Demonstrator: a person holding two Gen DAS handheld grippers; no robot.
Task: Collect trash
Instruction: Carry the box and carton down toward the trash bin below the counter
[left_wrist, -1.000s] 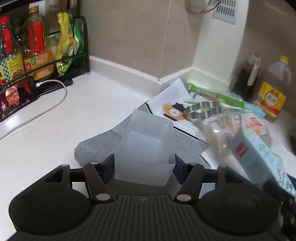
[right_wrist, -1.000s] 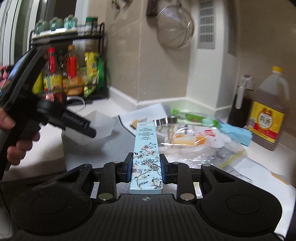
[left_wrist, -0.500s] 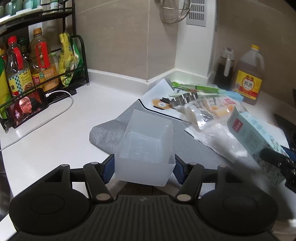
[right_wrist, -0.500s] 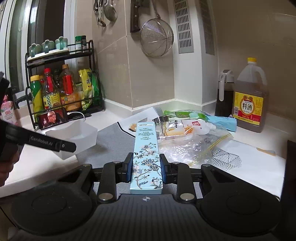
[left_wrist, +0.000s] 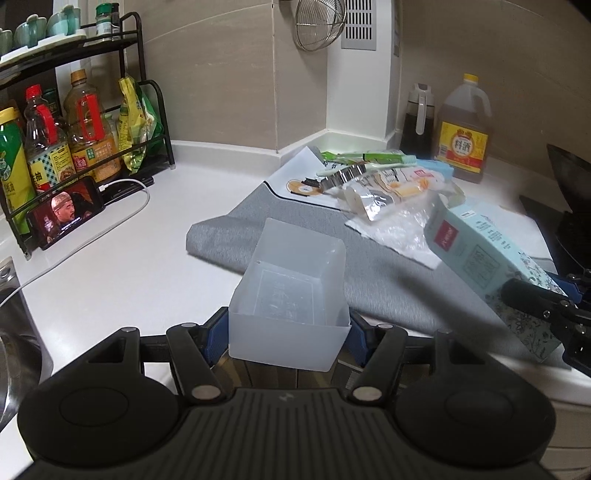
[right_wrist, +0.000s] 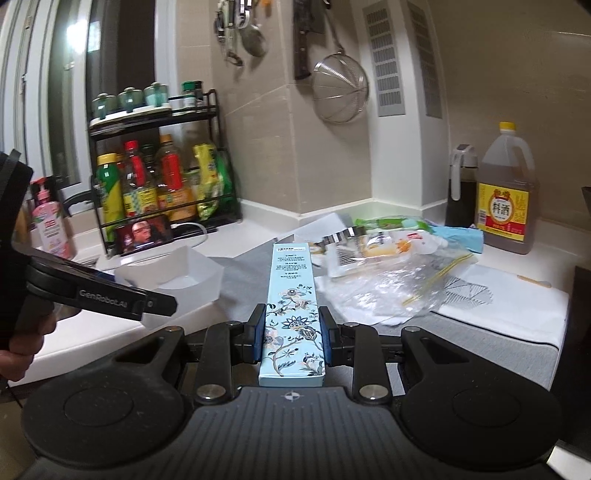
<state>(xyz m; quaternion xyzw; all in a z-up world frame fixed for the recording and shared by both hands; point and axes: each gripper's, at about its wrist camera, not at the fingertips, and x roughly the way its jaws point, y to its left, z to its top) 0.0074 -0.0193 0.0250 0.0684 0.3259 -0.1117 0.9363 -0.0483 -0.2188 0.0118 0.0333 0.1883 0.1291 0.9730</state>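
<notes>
Left wrist view: the left gripper (left_wrist: 289, 328) is clamped on a translucent plastic box (left_wrist: 291, 295), held clear above the grey mat (left_wrist: 388, 273) at the counter edge. Wrappers (left_wrist: 384, 192) lie further back.

Right wrist view: the right gripper (right_wrist: 291, 334) is clamped on a long blue floral carton (right_wrist: 293, 306), raised above the mat; the plastic box sits to its left.

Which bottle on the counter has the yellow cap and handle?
The big jug of brown liquid with the yellow-and-red label, by the right wall. The dark bottle beside it has a grey top, and the rack bottles stand far left.
</notes>
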